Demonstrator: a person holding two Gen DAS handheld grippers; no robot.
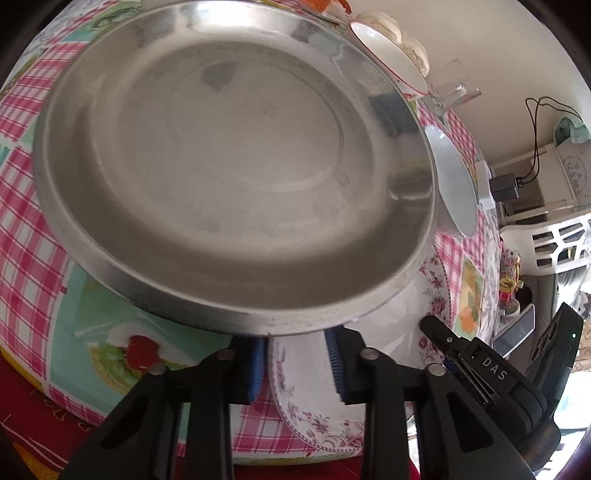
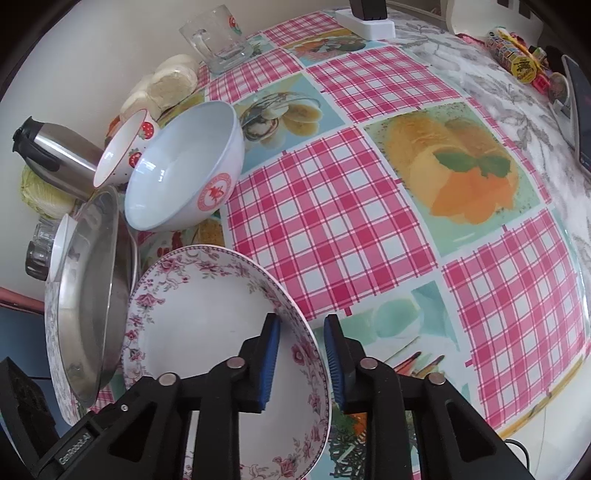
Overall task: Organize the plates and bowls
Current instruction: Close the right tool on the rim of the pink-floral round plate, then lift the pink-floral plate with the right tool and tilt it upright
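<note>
A steel plate (image 1: 229, 173) fills the left wrist view, lifted above the table; it also shows at the left of the right wrist view (image 2: 88, 295). My left gripper (image 1: 295, 365) sits under its near rim with the jaws apart, and the rim seems to rest on the fingers. A floral plate (image 2: 221, 325) lies tilted beside it; it also shows in the left wrist view (image 1: 317, 417). My right gripper (image 2: 301, 365) straddles its right rim, jaws apart, one finger inside and one outside. A white bowl (image 2: 184, 170) and a strawberry bowl (image 2: 125, 151) stand behind.
A checked tablecloth (image 2: 332, 221) covers the table. A steel jug (image 2: 55, 155), a glass mug (image 2: 218, 40), buns (image 2: 173, 81) and a power strip (image 2: 369, 18) stand along the back. Small items (image 2: 517, 55) lie at the far right edge.
</note>
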